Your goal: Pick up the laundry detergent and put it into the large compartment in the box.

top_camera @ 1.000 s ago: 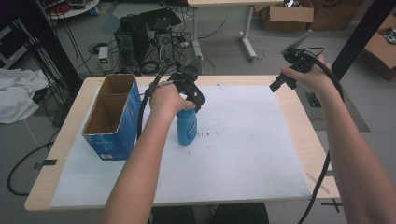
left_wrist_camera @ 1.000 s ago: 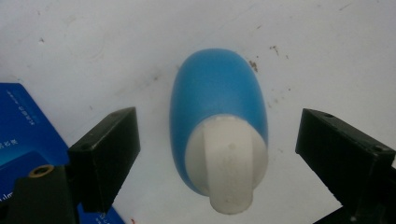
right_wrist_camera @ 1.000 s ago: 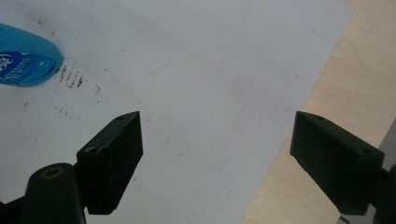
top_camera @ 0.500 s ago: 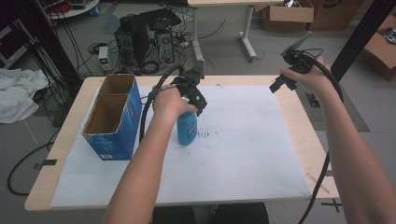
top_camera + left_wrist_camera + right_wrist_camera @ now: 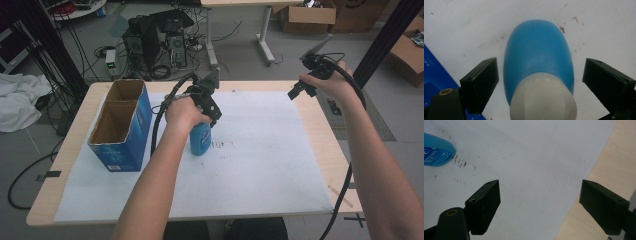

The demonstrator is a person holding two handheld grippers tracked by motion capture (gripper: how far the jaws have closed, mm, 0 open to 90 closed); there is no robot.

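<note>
A blue bottle [image 5: 201, 140] with a white cap stands upright on the white paper sheet [image 5: 265, 165], left of the table's middle. My left gripper [image 5: 212, 115] points down over its top. In the left gripper view the bottle [image 5: 539, 55] and its cap sit between the two black jaws of this gripper [image 5: 541, 66], with a narrow gap showing on each side, so it is open around the bottle. My right gripper [image 5: 295, 92] is held up over the far right edge of the sheet, open and empty [image 5: 540, 187]. The bottle's base [image 5: 436, 151] shows far off in that view.
An open-topped blue carton [image 5: 120, 125] stands on the left of the sheet, close to the bottle. The wooden table edge [image 5: 325, 145] runs along the right of the sheet. Computers, cables and cardboard boxes lie on the floor beyond the table.
</note>
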